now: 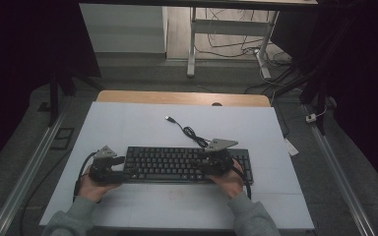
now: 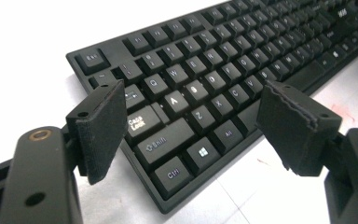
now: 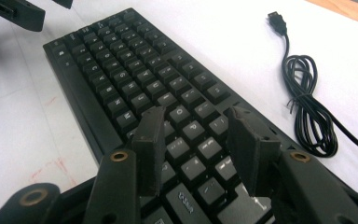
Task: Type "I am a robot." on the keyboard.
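Observation:
A black keyboard (image 1: pixel 177 164) lies flat on the white table cover, long side toward the person. My left gripper (image 1: pixel 126 172) sits at the keyboard's left end. In the left gripper view its jaws (image 2: pixel 193 112) stand wide open on either side of the left corner (image 2: pixel 168 177), and the pads (image 2: pixel 100 126) touch nothing. My right gripper (image 1: pixel 207 166) hovers over the right part of the keys. Its jaws (image 3: pixel 198 140) are open above the keyboard (image 3: pixel 121 79), with nothing held. The keyboard's coiled black cable (image 1: pixel 193 133) and USB plug (image 1: pixel 169 118) lie behind it.
The white cover (image 1: pixel 128 123) stretches over a wooden table whose far edge (image 1: pixel 177 97) shows. The cable coil (image 3: pixel 307 107) lies to the right of the right gripper. The left gripper (image 3: pixel 23 11) shows far off. A desk frame (image 1: pixel 192 49) and loose wires stand on the floor beyond.

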Motion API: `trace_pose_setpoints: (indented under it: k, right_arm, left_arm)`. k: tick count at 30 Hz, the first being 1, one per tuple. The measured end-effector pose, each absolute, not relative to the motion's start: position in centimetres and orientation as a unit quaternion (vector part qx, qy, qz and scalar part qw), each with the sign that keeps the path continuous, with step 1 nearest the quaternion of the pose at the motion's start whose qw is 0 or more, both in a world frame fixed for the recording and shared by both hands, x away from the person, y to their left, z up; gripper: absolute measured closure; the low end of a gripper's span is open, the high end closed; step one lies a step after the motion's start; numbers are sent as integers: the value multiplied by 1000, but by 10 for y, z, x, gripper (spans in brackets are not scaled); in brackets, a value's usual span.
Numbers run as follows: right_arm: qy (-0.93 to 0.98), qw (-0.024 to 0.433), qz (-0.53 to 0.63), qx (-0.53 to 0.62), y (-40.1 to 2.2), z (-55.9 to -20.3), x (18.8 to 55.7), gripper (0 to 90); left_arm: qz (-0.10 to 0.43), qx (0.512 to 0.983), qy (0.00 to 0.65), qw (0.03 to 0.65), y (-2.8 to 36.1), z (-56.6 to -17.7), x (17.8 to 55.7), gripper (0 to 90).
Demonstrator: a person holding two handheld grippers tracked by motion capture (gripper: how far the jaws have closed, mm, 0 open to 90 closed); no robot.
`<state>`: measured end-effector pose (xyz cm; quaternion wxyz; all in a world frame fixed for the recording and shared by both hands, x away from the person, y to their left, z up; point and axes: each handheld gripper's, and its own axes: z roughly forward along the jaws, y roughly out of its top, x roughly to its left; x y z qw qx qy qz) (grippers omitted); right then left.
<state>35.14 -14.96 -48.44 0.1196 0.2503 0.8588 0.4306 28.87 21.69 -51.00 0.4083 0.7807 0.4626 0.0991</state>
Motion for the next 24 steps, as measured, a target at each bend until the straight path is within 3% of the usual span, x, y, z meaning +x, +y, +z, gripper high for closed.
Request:
trace_pose_setpoints:
  k: [6, 8, 19, 24]
  right_arm:
    - [861, 119, 427, 248, -153, -485, 350, 570]
    - [862, 119, 427, 247, -152, -486, 350, 569]
    - [865, 120, 421, 245, -150, -487, 348, 567]
    - [865, 119, 422, 244, -150, -487, 349, 566]
  left_arm:
    - [101, 784, 459, 405, 217, -508, 288, 262]
    - [105, 781, 464, 405, 218, -507, 288, 217]
    - [120, 807, 395, 421, 199, -503, 280, 435]
    - [116, 825, 364, 417, 181, -505, 281, 611]
